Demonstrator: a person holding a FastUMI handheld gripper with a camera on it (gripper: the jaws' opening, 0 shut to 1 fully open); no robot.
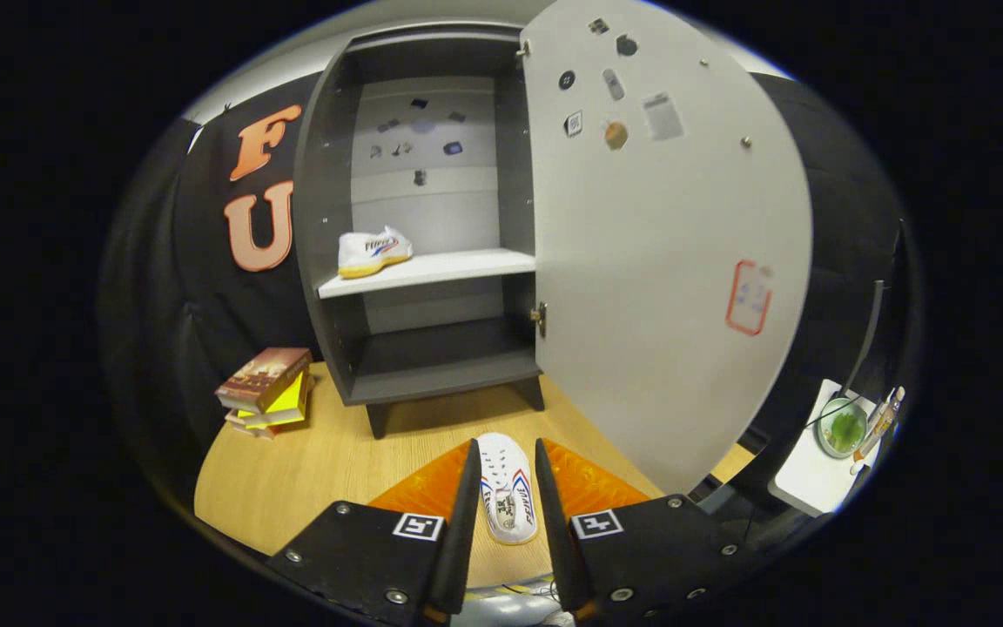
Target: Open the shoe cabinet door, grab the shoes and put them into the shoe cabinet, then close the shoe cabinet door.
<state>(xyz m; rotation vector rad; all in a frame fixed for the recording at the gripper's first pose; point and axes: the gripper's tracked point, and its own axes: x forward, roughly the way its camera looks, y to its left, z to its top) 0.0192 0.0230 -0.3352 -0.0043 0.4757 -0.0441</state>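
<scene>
books (pixel 265 389) stacked on my wooden table (pixel 327 461), left side | orange mat (pixel 593 486) | small white side table (pixel 811 479) holding a green bowl (pixel 843 428)

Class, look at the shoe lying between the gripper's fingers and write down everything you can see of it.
The shoe on the mat is a white low sneaker with red and blue side stripes, perforated toe and printed insole. It lies flat on the orange mat, toe toward the cabinet, between the fingers of the gripper. Whether they press it is unclear.
</scene>
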